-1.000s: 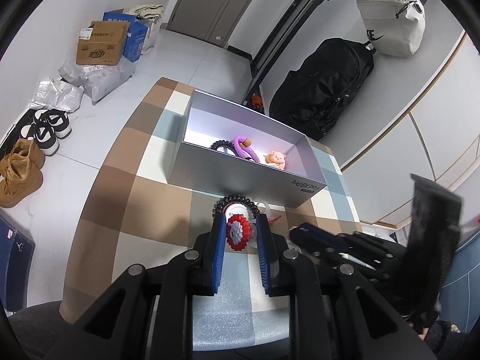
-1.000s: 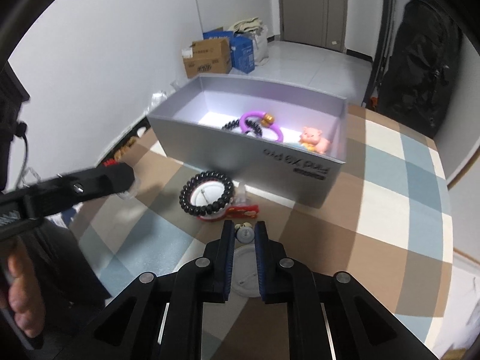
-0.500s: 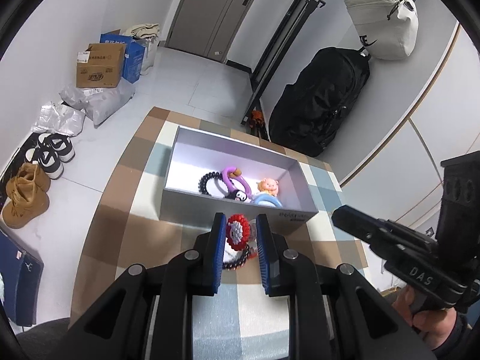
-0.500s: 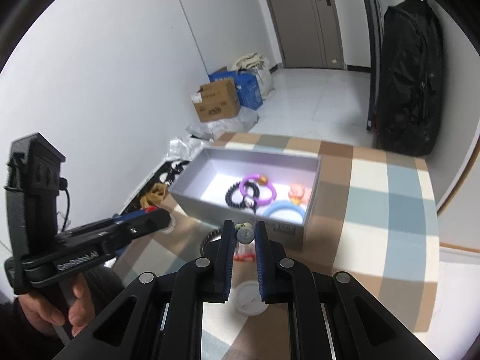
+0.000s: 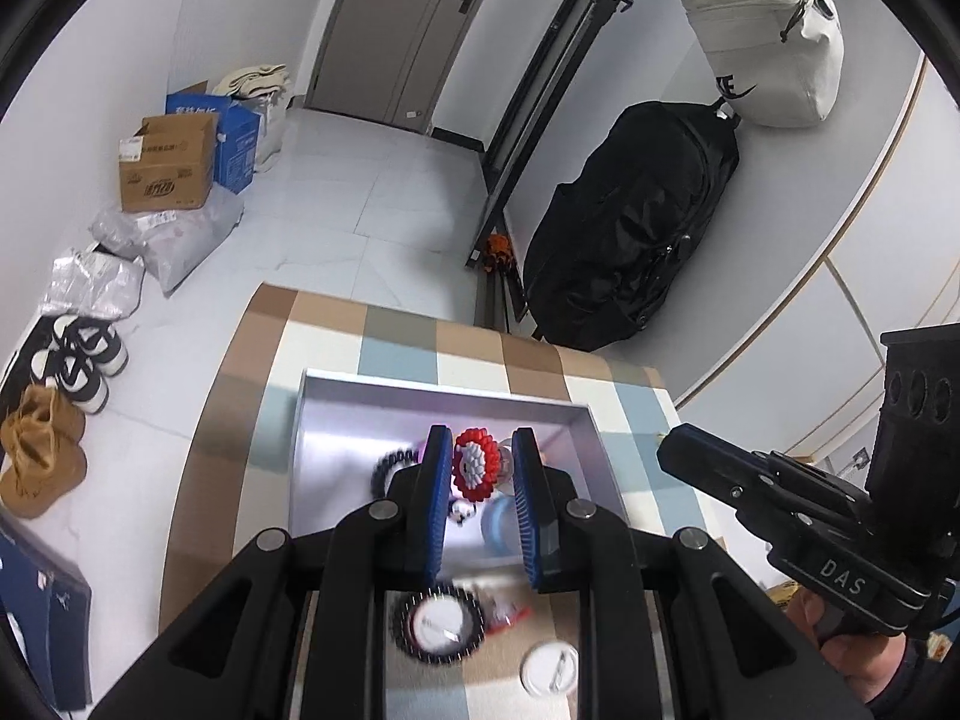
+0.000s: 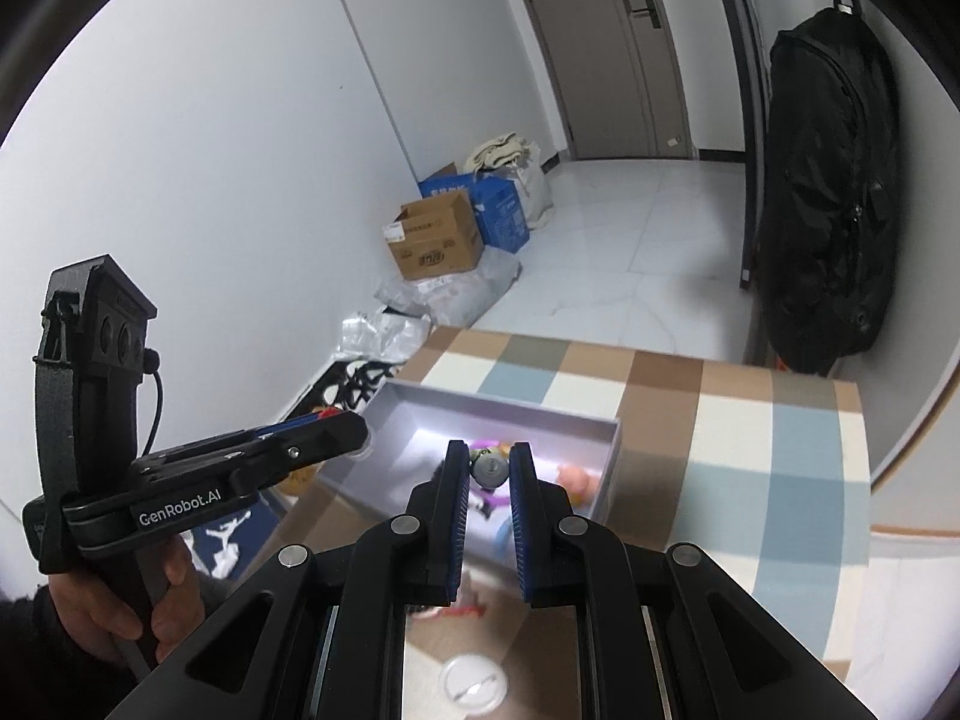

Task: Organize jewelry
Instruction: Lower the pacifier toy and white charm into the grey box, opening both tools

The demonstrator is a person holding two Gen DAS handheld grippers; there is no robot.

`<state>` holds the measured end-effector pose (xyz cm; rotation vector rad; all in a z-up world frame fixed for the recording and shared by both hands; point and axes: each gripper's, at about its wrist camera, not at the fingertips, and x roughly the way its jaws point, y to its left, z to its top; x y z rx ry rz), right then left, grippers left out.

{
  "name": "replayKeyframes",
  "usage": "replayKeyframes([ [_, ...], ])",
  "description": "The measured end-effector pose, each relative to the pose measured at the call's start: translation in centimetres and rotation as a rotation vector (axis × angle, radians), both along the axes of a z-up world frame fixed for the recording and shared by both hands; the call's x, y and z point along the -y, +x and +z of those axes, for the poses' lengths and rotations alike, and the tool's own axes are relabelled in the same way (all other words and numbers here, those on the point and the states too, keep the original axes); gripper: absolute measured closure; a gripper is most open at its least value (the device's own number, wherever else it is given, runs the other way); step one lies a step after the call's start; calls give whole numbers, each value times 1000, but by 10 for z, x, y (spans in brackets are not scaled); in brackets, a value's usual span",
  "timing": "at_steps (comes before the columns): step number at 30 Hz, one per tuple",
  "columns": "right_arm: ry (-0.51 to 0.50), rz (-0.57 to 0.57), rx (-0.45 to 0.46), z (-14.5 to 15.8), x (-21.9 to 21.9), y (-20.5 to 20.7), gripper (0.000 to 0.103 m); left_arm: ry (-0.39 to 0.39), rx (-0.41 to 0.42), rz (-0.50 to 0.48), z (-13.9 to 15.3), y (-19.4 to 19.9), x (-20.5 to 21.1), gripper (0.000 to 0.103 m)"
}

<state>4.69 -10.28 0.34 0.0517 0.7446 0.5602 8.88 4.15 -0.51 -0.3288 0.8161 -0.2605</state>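
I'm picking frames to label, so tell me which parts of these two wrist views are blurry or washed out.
Left wrist view: the black bead ring and white disc on the checked table are motion-smeared, while the red and white beaded piece is sharp. Right wrist view: the floor of the grey box is glared out and its contents are soft; the small grey charm is clear. Both bend at the edges.

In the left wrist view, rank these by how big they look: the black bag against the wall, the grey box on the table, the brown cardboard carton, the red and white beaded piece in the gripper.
1. black bag
2. grey box
3. brown cardboard carton
4. red and white beaded piece

The fisheye view and differing distances make this apparent size only; the left gripper covers part of the box.
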Motion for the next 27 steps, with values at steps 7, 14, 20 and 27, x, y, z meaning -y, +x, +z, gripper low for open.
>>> replayKeyframes([
  [7,12,-7,-25,-11,3,26,91,-30,-36,-16,-16,17,1,88],
  [14,38,8,-46,-20,4,42,91,-25,-45,-33,-16,28,10,88],
  [20,56,35,-63,-28,1,45,91,-14,-48,-46,-20,31,15,88],
  [27,79,49,-91,-34,0,45,91,-46,-112,-42,-31,41,12,88],
])
